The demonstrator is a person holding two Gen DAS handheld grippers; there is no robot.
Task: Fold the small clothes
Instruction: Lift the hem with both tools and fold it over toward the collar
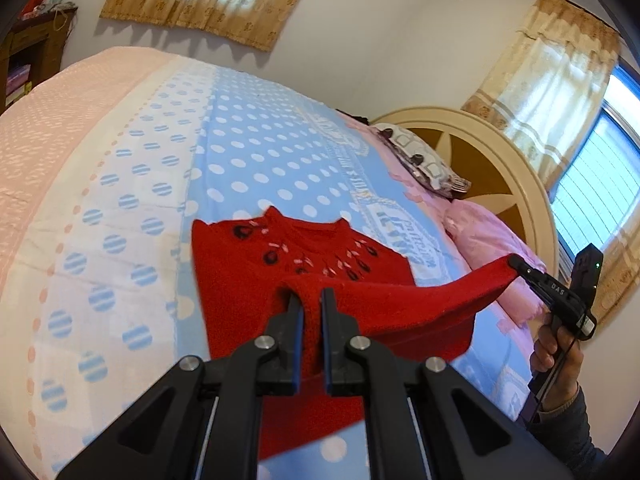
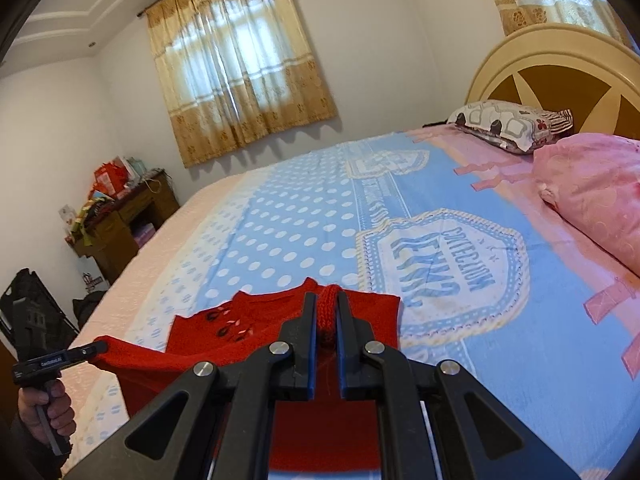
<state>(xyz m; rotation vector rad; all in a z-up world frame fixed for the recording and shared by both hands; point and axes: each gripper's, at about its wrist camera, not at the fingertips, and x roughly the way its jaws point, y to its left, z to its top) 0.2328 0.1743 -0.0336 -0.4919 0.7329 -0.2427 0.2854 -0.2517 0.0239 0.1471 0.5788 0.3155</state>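
Both tongs, left (image 1: 311, 300) and right (image 2: 322, 304), are clamped on the lifted hem of a red sweater (image 1: 256, 272), low in frame on the bed (image 1: 240, 152), so it can be folded over.

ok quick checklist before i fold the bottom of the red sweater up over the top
1. Left gripper clamped on the red knitted sweater hem: ok.
2. Right gripper clamped on the other corner: ok.
3. Hem lifted and taut between both: ok.
4. Embroidered collar end lying flat on the blue polka-dot bedspread: ok.
5. Sleeves tucked in: cannot tell.
6. Bedspread free beyond the collar: ok.
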